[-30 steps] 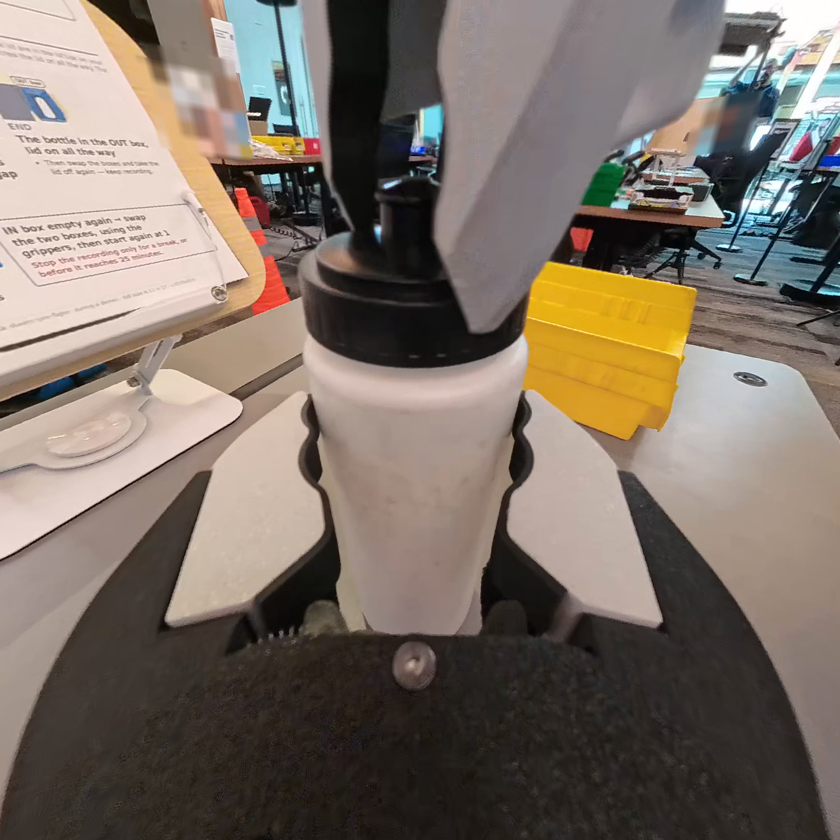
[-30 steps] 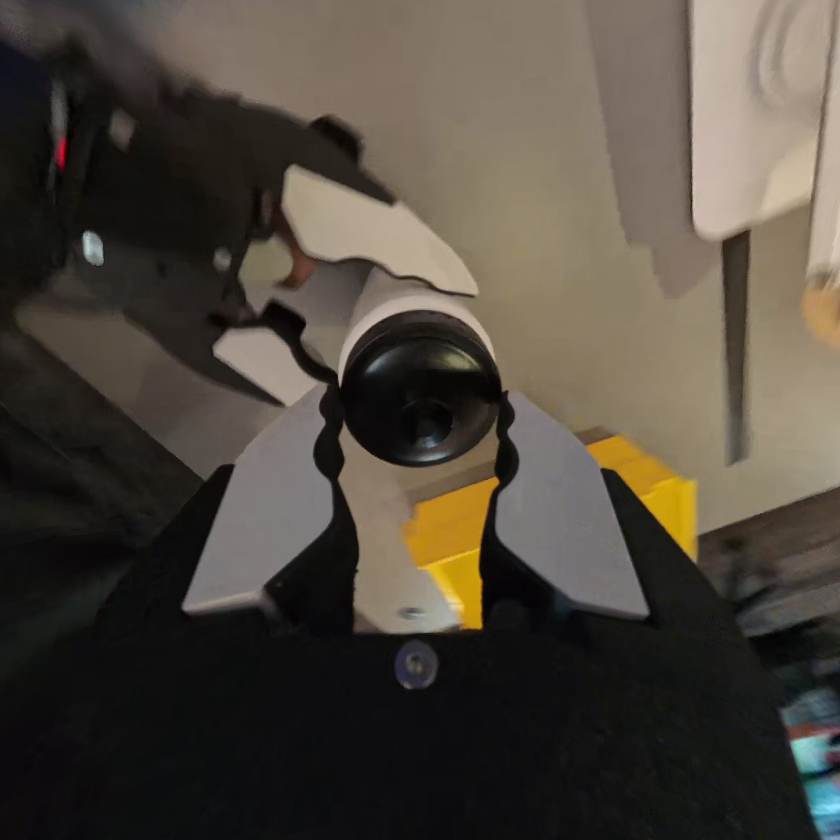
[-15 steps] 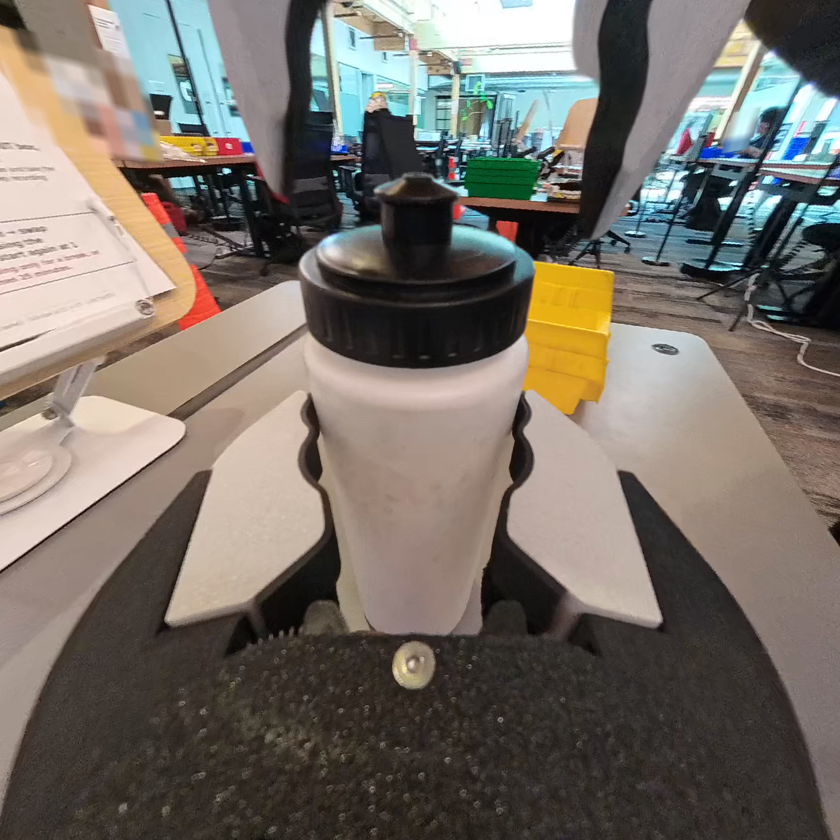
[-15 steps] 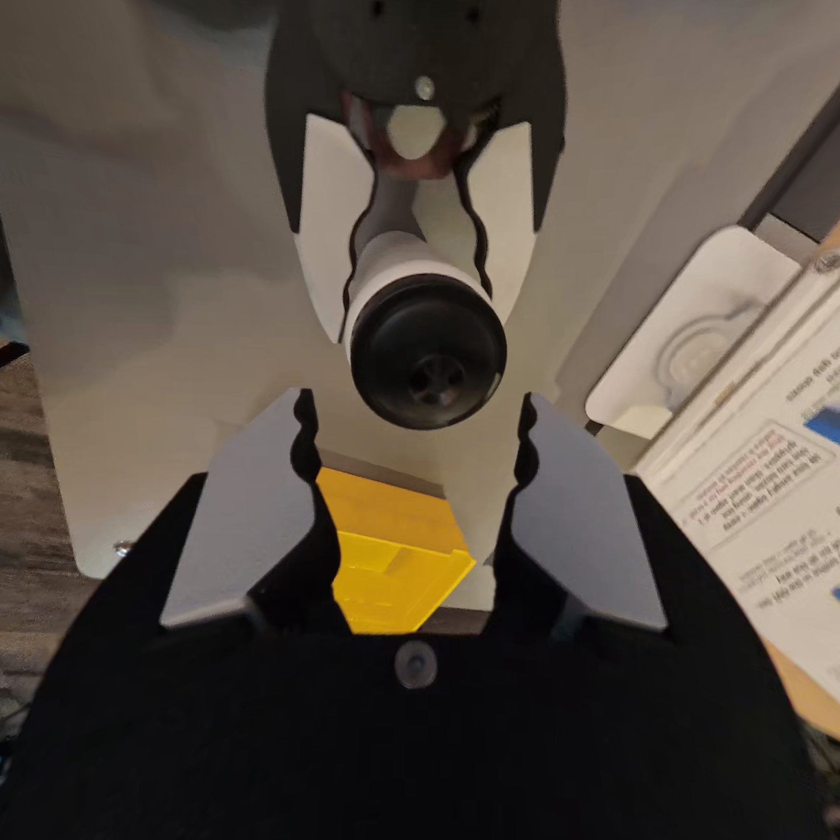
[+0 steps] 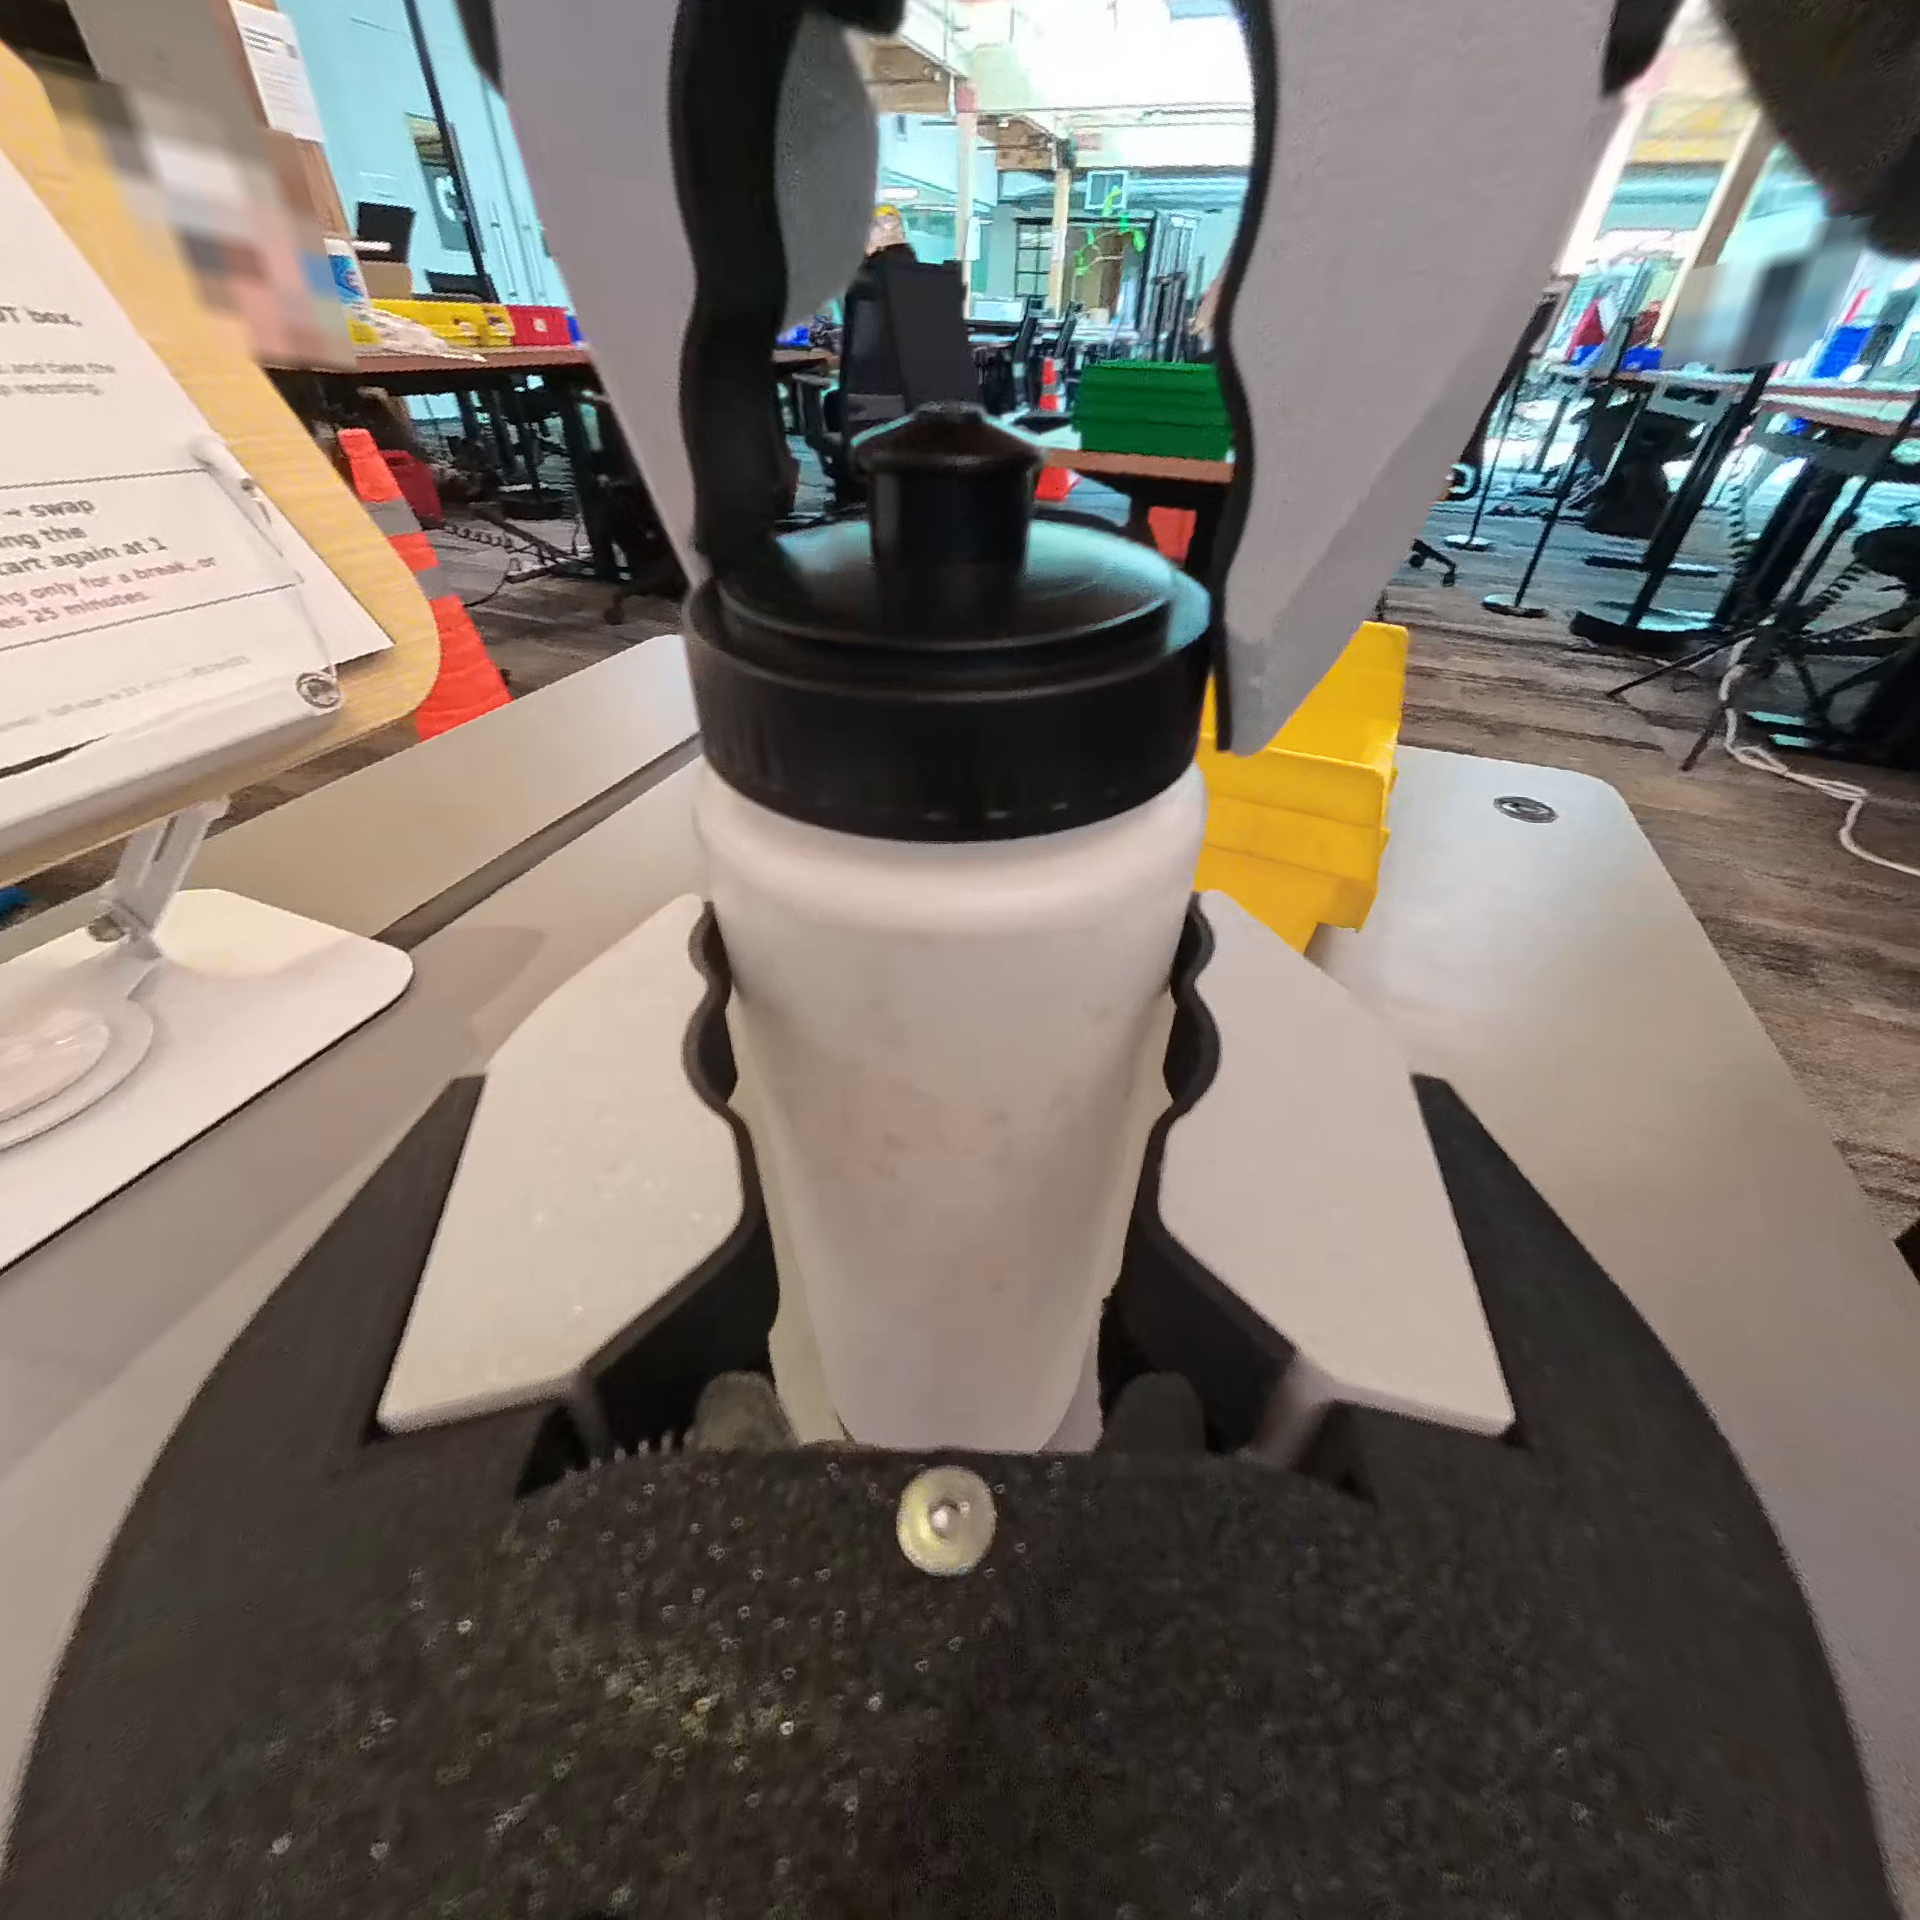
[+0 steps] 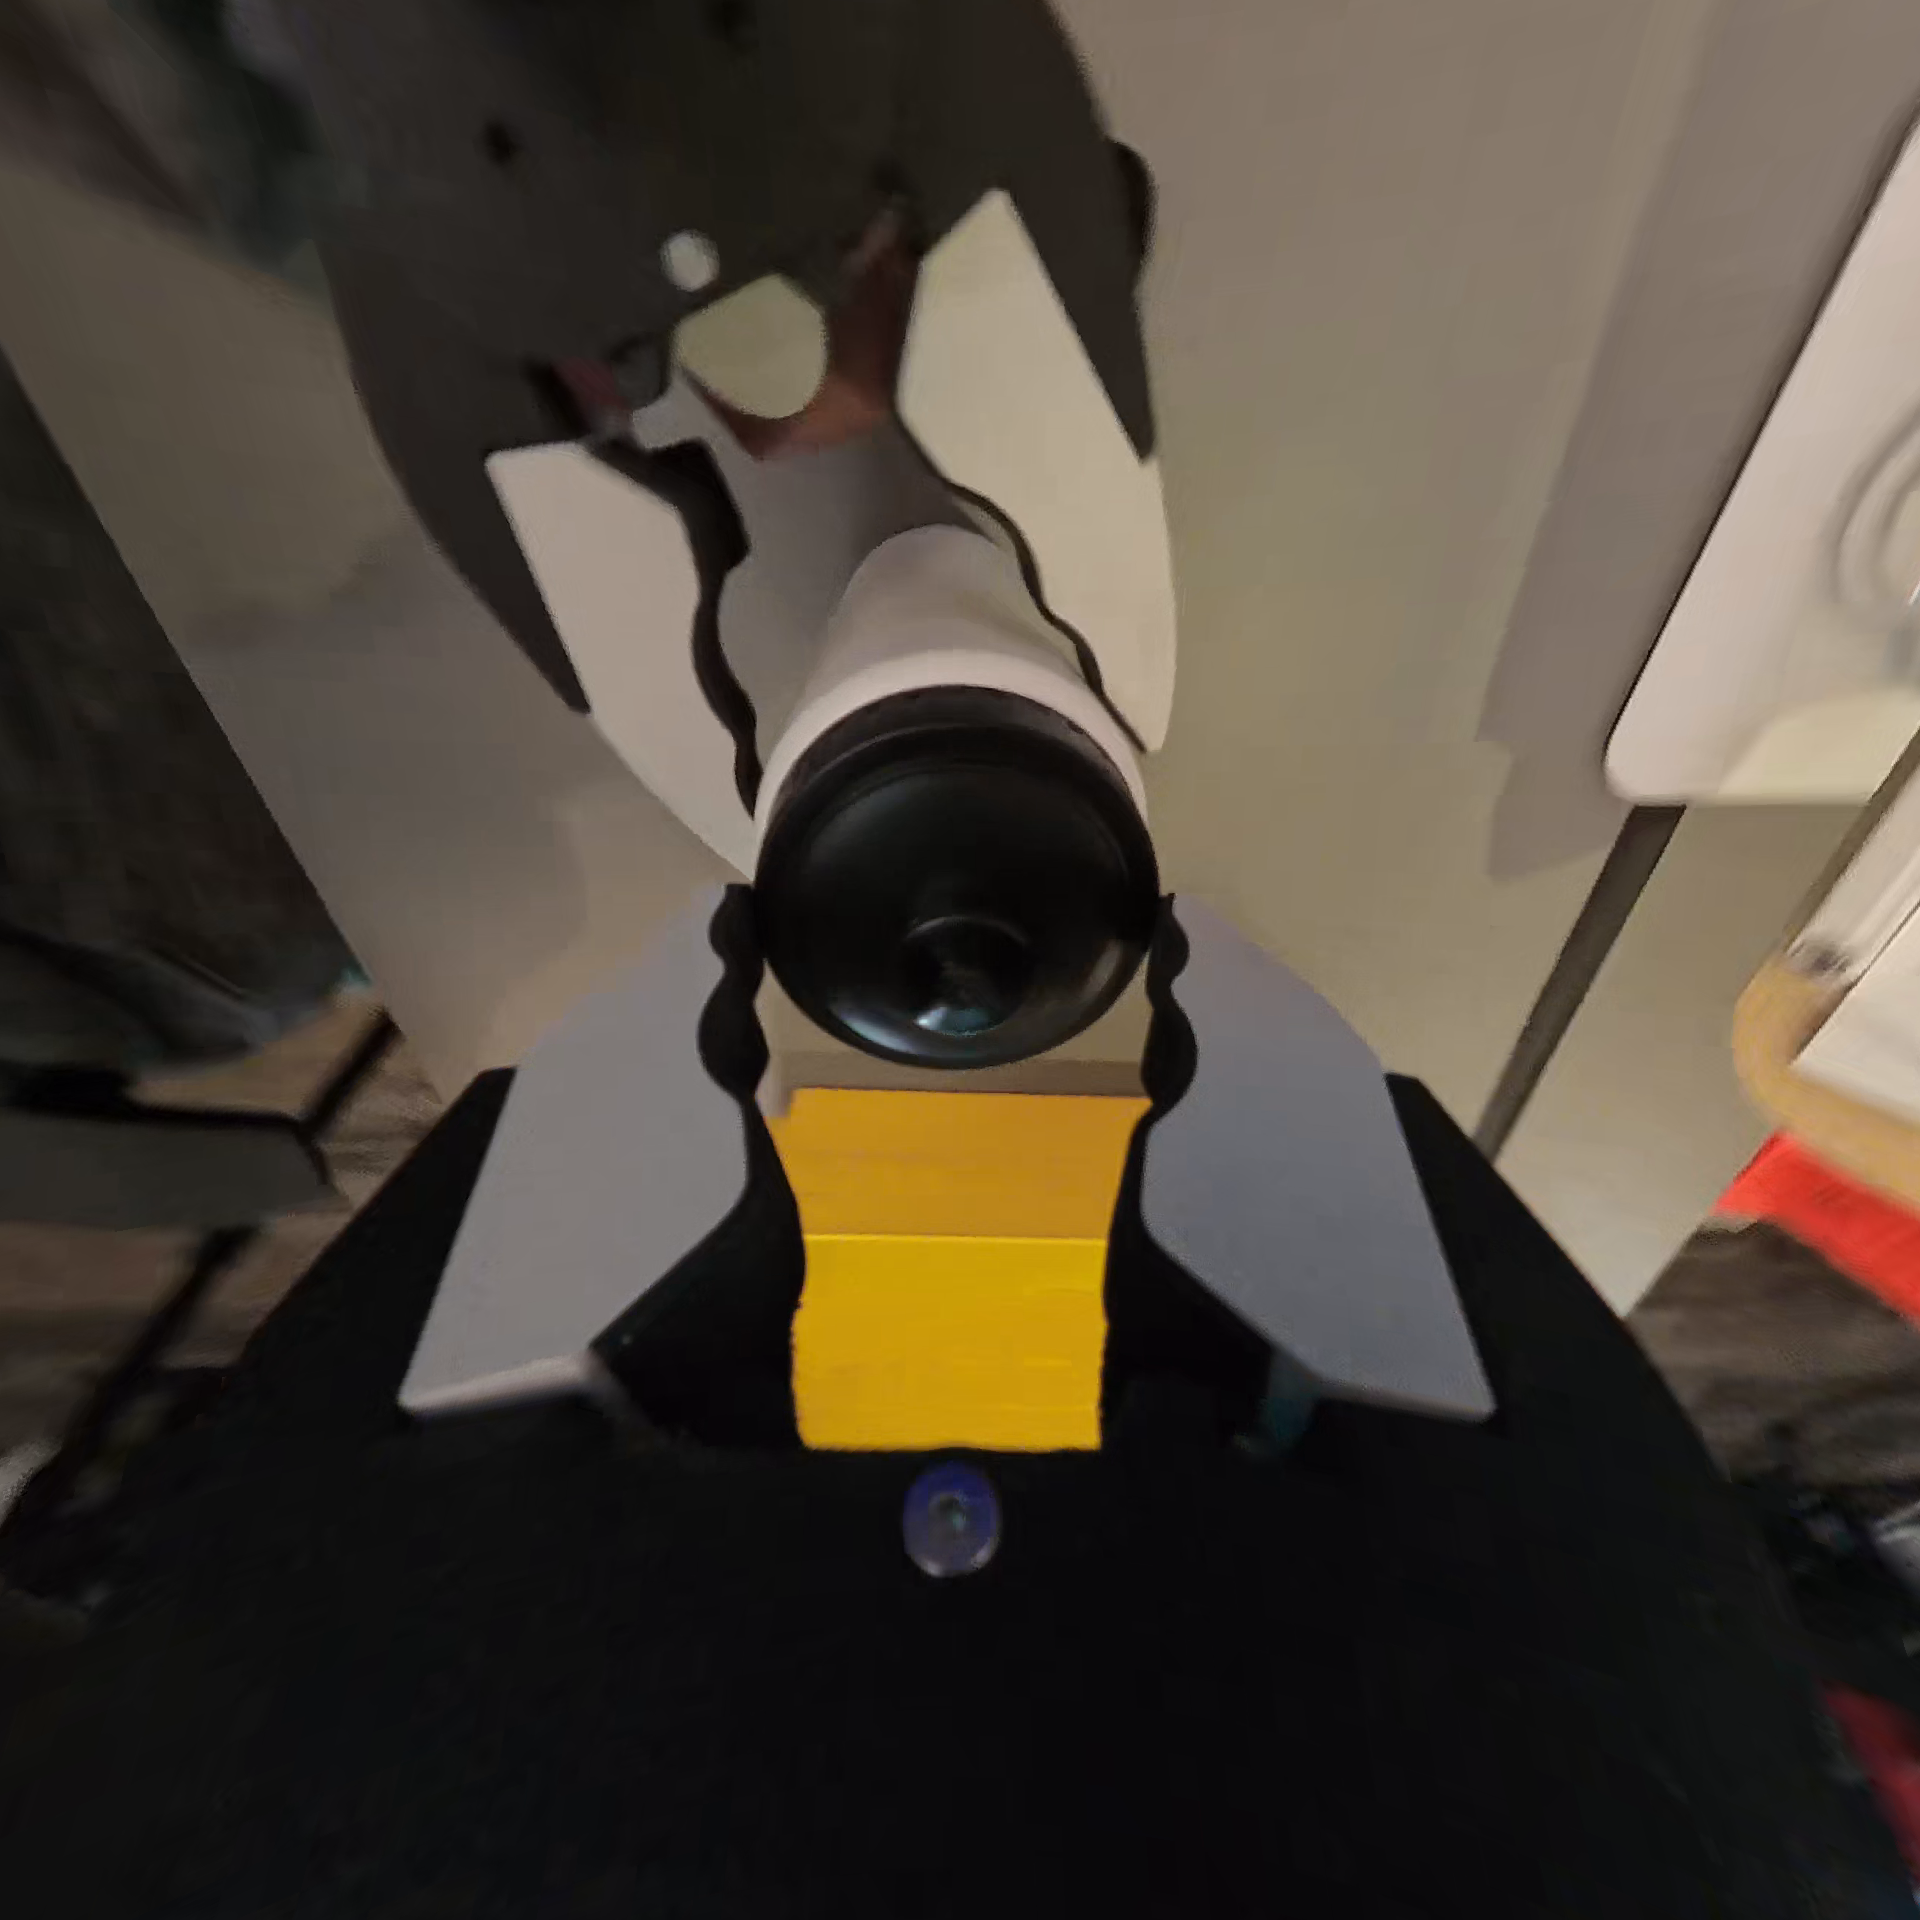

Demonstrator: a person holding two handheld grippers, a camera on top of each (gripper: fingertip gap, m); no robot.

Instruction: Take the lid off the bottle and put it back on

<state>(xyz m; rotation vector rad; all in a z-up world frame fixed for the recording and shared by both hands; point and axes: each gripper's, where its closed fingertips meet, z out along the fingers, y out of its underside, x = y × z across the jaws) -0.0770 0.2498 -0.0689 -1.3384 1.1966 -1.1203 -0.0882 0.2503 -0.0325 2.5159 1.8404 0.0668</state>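
A white bottle (image 5: 956, 1091) with a black lid (image 5: 945, 707) stands upright in my left gripper (image 5: 951, 935), which is shut on its body above the grey table (image 5: 1558, 1039). My right gripper (image 5: 977, 644) comes down from above, one finger on each side of the lid. In the right wrist view the lid (image 6: 951, 883) sits between the tips of my right gripper (image 6: 948, 935), which press its rim. The bottle body (image 6: 914, 623) and the left gripper (image 6: 940, 727) show behind it. The lid is seated on the bottle.
A yellow bin (image 5: 1299, 810) stands on the table just behind the bottle; it also shows in the right wrist view (image 6: 945, 1247). A sheet holder (image 5: 156, 520) on a white base (image 5: 208, 997) stands at the left. An orange cone (image 5: 447, 644) is on the floor beyond.
Half a second ago my right gripper was open and raised off the lid. It has come back down and closed on the lid. The left gripper and bottle have stayed put.
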